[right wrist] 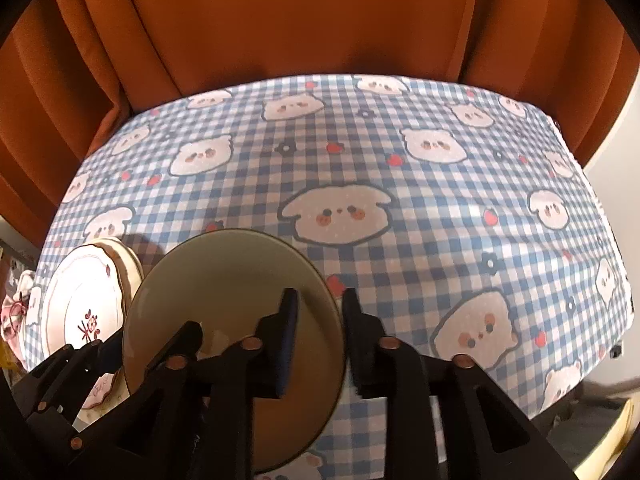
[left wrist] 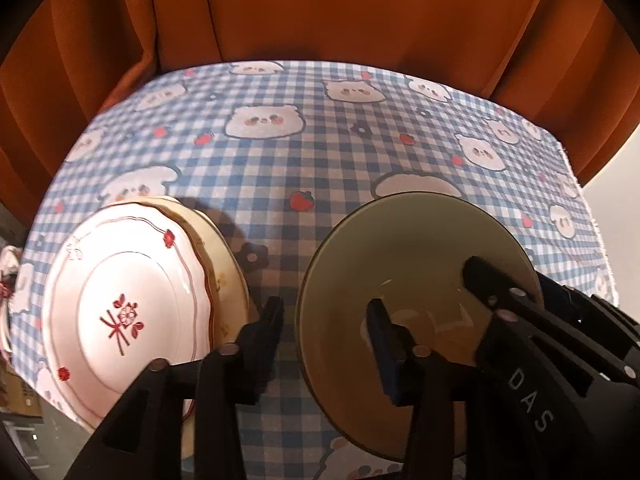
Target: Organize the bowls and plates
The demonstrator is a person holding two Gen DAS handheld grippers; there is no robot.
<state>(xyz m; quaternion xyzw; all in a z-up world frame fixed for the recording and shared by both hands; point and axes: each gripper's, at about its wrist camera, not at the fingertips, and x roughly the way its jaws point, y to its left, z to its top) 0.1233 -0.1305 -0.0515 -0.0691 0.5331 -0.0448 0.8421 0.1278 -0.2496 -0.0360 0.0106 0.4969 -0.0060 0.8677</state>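
Observation:
An olive-cream bowl (left wrist: 420, 248) with a dark rim sits on the checked tablecloth near its front edge. My left gripper (left wrist: 326, 306) straddles the bowl's left rim: one finger is outside, the other inside, and the pads stand clear of the wall. My right gripper (right wrist: 320, 294) straddles the opposite rim of the same bowl (right wrist: 224, 280) with a narrower gap, also not pressing. Left of the bowl lies a white scalloped plate (left wrist: 120, 300) with red motifs, on top of a cream plate (left wrist: 224, 264). The plate stack (right wrist: 80, 304) also shows in the right wrist view.
The blue gingham tablecloth (right wrist: 400, 184) with cartoon faces covers the table. An orange curtain (left wrist: 320, 12) hangs close behind the far edge. The cloth ends at the right edge (left wrist: 592, 240). A small pink item (right wrist: 14, 312) sits beyond the plates at far left.

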